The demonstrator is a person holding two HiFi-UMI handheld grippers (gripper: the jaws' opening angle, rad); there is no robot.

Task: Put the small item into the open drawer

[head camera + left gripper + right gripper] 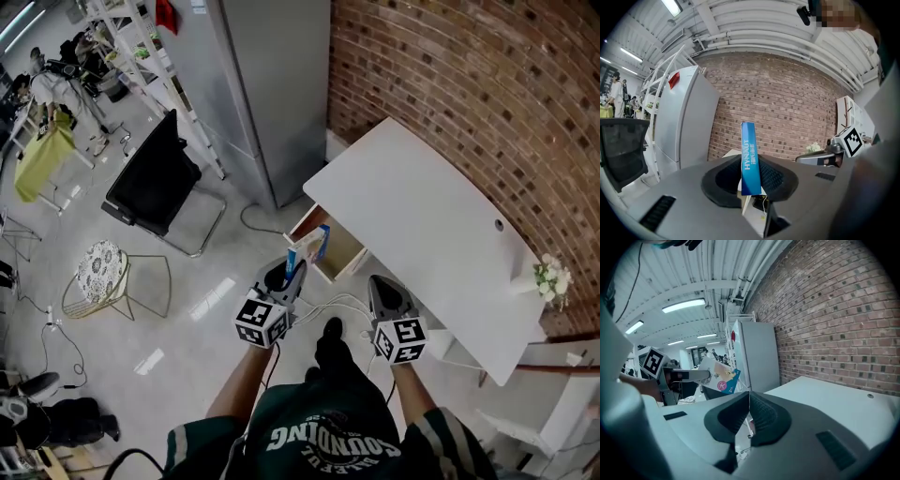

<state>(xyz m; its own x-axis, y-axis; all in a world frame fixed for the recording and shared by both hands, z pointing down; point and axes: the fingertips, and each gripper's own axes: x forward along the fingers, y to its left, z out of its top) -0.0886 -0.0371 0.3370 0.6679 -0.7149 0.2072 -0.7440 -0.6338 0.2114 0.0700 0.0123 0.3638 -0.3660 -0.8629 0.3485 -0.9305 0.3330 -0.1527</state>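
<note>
My left gripper [289,270] is shut on a small blue and white box [308,247], held upright just in front of the open drawer [330,251] under the white desk [431,225]. In the left gripper view the blue box [749,158] stands edge-on between the dark pads, with my left gripper [751,180] closed on its lower part. My right gripper [386,295] hangs to the right of the drawer, below the desk's near edge. In the right gripper view my right gripper [748,420] has its pads pressed together with nothing between them, and the held box [718,376] shows at the left.
A tall grey fridge [267,84] stands behind the desk's left end, against a brick wall [469,84]. A black chair [155,178] and a wire-frame stool [103,272] sit on the floor at the left. Cables [328,305] lie below the drawer. A small flower pot [548,278] stands on the desk.
</note>
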